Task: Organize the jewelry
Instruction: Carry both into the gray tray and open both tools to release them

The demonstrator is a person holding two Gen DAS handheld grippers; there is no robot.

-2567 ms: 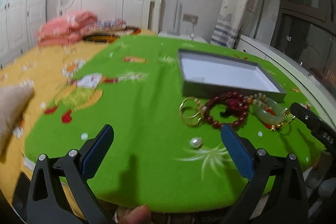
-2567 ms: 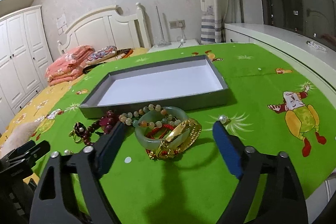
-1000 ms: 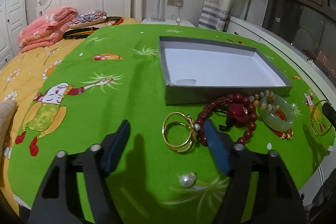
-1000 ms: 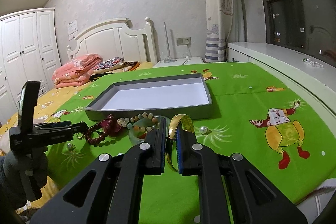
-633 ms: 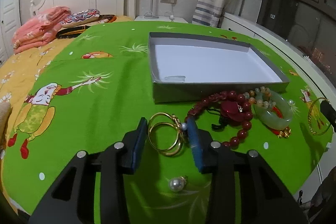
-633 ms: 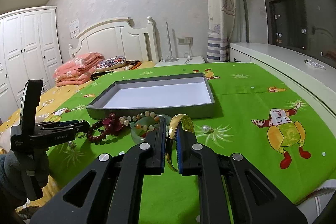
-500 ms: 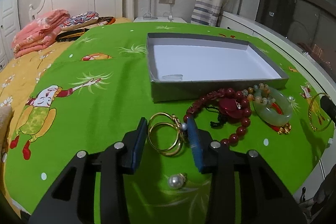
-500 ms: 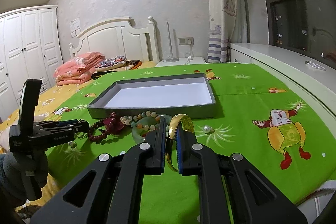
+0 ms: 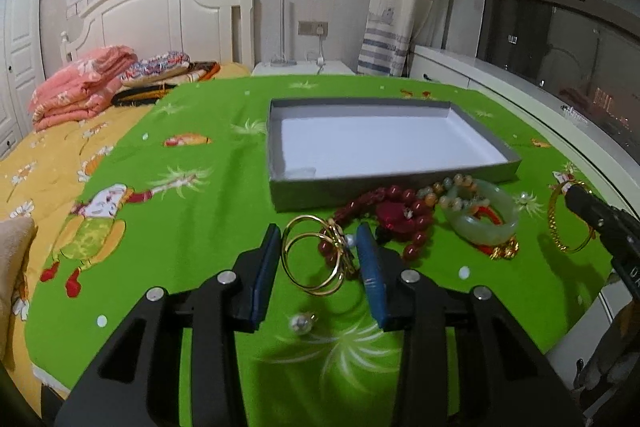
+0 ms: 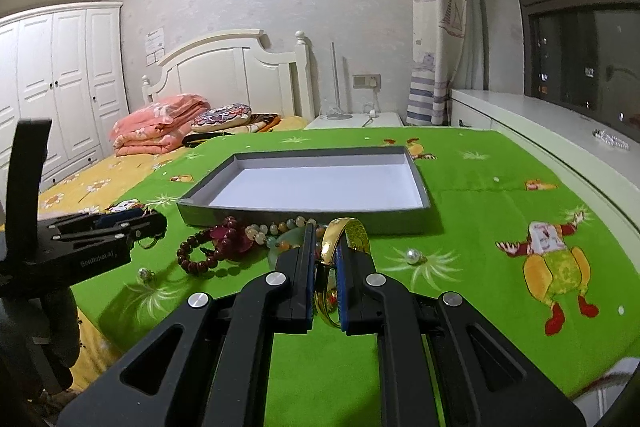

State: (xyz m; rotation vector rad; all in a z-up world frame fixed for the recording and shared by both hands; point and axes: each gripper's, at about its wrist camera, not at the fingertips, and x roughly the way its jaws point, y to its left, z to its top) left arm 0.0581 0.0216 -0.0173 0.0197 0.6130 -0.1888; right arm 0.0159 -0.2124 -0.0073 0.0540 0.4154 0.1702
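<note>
Jaws of the right gripper [image 10: 323,259] pinch a gold bangle [image 10: 347,231]; those of the left gripper [image 9: 318,259] hold paired gold rings [image 9: 314,259] near the bed's front edge. The grey tray [image 9: 400,183] holds no jewelry; beads, jade bangle and pearls remain on the bed.

Green cloth [image 9: 200,227] with cartoon figures; grey tray [image 9: 384,187], white inside; gold rings [image 9: 316,259]; dark red beads [image 9: 400,211]; pale green bangle [image 9: 484,215]; gold bangle [image 10: 352,235]; pink blanket [image 9: 76,87] upper left.

gold bangle [image 10: 347,227] upright in tongs, gold rings [image 9: 314,254], bead bracelets [image 9: 394,214] beside grey tray [image 9: 472,175]
</note>
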